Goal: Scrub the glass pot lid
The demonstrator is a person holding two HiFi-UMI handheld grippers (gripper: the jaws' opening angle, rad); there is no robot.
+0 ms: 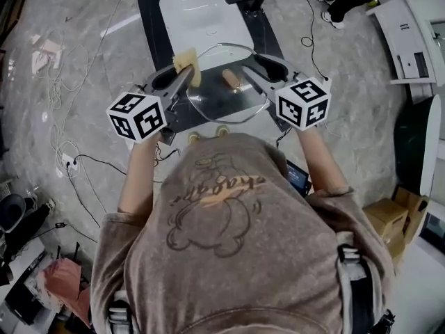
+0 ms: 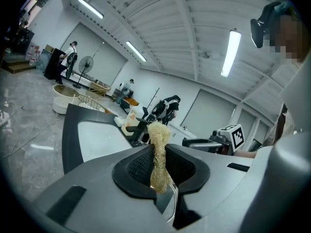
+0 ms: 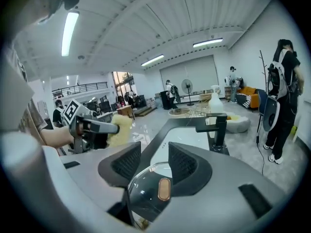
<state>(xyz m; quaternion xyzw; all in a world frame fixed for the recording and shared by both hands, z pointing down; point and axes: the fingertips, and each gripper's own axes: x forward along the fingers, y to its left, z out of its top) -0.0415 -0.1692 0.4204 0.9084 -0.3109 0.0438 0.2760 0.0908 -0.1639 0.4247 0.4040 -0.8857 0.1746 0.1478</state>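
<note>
The sponge [image 1: 186, 62] is clamped in the closed left gripper [image 2: 159, 152], just beside the lid's [image 1: 226, 106] far-left rim. The lid is held tilted in the partly spread right gripper [image 3: 154, 148], above the counter's [image 1: 149, 19] near edge. Floor [image 1: 90, 61] lies open on both sides.

Both bare forearms reach forward from the person's chest, the left forearm [image 1: 138, 176] and the right forearm [image 1: 323, 160] slightly spread. The left hand-held gripper [image 1: 186, 74] points far and inward, its jaws clamped on a loofah scrubber [image 2: 158, 135]. The right hand-held gripper [image 1: 247, 72] angles in from the right to meet it, tips near each other. Its jaws stand partly apart, with the rim of the glass pot lid [image 3: 143, 198] held between them.
</note>
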